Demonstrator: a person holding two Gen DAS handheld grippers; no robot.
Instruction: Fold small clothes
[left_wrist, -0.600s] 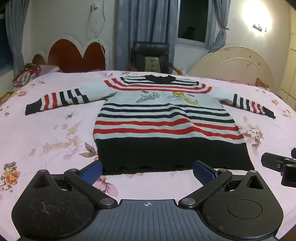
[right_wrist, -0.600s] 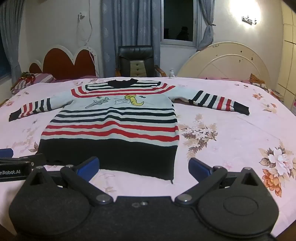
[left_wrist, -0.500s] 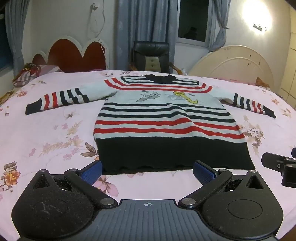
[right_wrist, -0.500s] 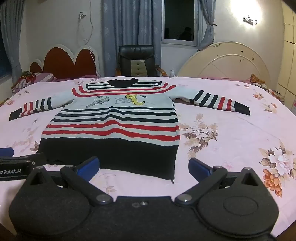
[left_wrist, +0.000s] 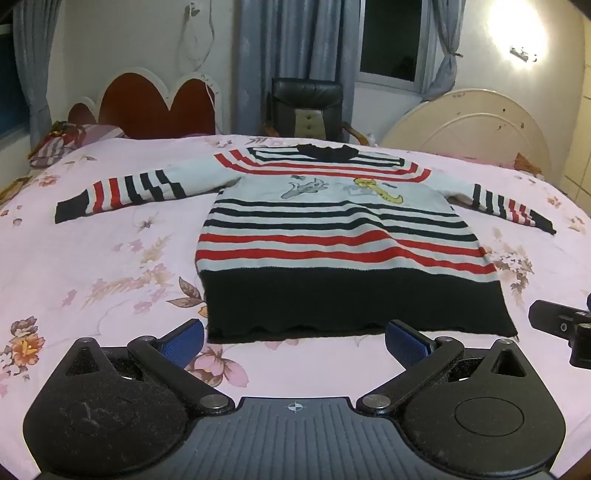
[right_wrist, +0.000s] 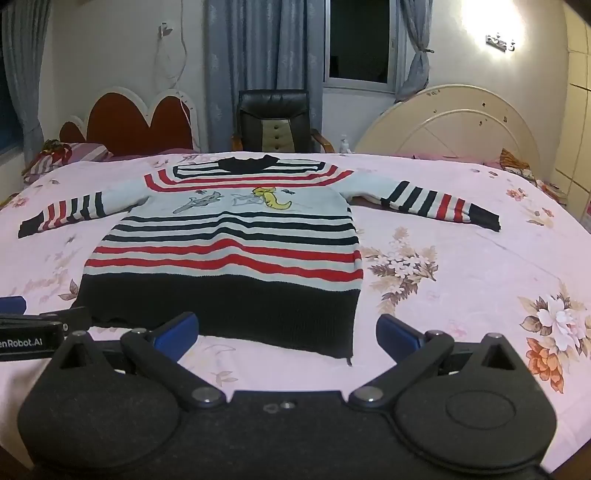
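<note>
The striped sweater (left_wrist: 343, 236) lies flat on the bed (left_wrist: 92, 258), sleeves spread — nothing folded yet. Both the left tongs (left_wrist: 294, 341) and the right tongs (right_wrist: 287, 332) hover just short of the sweater's dark hem, spread wide and empty. The next move likely calls for pinching a sleeve or hem corner.

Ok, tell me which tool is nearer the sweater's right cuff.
Right. The right tool hangs open over the hem's right corner, on the same side as that cuff; the left tool is open over the hem's left corner, farther away.
</note>
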